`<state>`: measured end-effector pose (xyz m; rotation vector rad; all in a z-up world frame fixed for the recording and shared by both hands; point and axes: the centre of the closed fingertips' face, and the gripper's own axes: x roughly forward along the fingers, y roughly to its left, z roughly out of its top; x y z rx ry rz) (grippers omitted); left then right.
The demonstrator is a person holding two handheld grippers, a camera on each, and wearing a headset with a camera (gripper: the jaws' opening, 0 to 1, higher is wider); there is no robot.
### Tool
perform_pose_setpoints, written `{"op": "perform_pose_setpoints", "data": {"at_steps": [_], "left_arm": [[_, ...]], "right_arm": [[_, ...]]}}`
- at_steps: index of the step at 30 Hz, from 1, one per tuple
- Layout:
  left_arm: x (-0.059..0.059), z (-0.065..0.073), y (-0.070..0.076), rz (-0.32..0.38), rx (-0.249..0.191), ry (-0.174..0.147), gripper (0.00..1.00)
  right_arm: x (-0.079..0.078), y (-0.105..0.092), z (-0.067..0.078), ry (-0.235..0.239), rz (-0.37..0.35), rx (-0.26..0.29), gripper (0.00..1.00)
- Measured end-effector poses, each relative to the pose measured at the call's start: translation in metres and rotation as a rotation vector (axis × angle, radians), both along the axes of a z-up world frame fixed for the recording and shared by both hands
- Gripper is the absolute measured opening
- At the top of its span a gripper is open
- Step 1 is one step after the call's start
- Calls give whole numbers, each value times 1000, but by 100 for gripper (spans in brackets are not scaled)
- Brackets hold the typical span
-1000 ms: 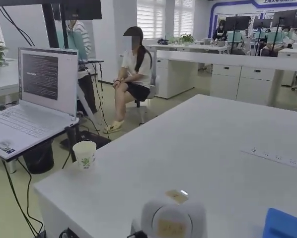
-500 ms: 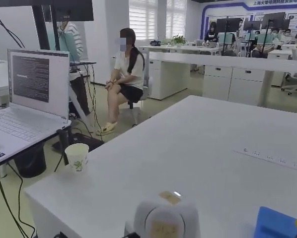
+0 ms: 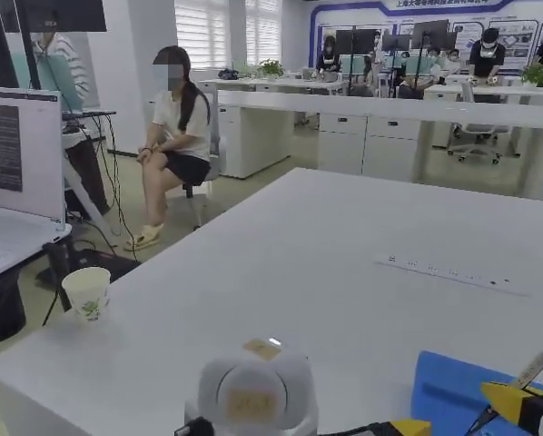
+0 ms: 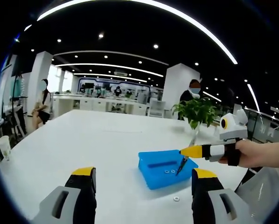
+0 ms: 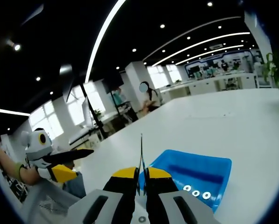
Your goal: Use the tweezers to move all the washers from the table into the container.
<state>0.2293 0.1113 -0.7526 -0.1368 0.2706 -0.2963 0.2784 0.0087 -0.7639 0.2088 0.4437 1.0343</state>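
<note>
A blue container (image 4: 158, 164) lies on the white table (image 4: 83, 144) with three washers (image 5: 196, 192) inside it. One more washer (image 4: 176, 199) lies on the table in front of it, also near my right jaws (image 5: 142, 218). My right gripper (image 5: 140, 179) is shut on thin metal tweezers (image 5: 141, 156). In the left gripper view the right gripper (image 4: 188, 152) comes in from the right, and the tweezers' (image 4: 185, 161) tips hang over the container. My left gripper (image 4: 144, 184) stands open, holding nothing, in front of the container. The tweezers (image 3: 524, 373) and container (image 3: 453, 391) sit bottom right in the head view.
A paper cup (image 3: 85, 292) stands near the table's left corner, and a white power strip (image 3: 453, 272) lies farther back. A laptop (image 3: 8, 173) sits on a stand to the left. A person (image 3: 176, 136) sits on a chair beyond the table. A potted plant (image 4: 195, 112) stands behind the container.
The head view has swung to the right, so the cup and laptop sit further left. The right gripper with the tweezers now shows at the bottom right over the blue container.
</note>
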Motion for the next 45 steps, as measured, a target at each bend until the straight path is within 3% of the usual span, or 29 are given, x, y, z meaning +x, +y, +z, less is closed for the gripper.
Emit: {"op": "perform_pose_setpoints", "data": {"at_steps": [7,9,11,14,23,30,31,36,38,40,45], "left_arm": [[-2,1,-1,4,-13,2,86],[-2,1,-1,3,-12,0,86],[-2,2,-1,3,-13,-1,86],[-3,1,-2,-1,-13,3,86],[-2,0,-4,-13,-3,3,85],[-1,1,-5,-21,-2,3,84],[-1,0,-5,-21,-2,4,84],[-1,1,-4,-14,-7,3,84],[-1,1,-4,-13,-8,2,84],[-1,0,-4,-14,-6,4,84],[-1,1,-5,-20,-2,2,84]], "right_arm": [[-17,4,-24,51,37,-43,3],[-21,6,-32,95,40,-47,3],[-23,7,-38,106,50,-55,3],[-27,6,-49,88,59,-113,3],[-30,7,-60,93,75,-150,3],[-33,7,-60,19,129,-195,3],[-33,7,-61,-26,154,-223,3],[-44,14,-62,-124,243,-273,3],[-47,13,-65,-178,284,-337,2],[-47,11,-65,-171,285,-364,1],[-41,7,-66,-114,242,-323,1]]}}
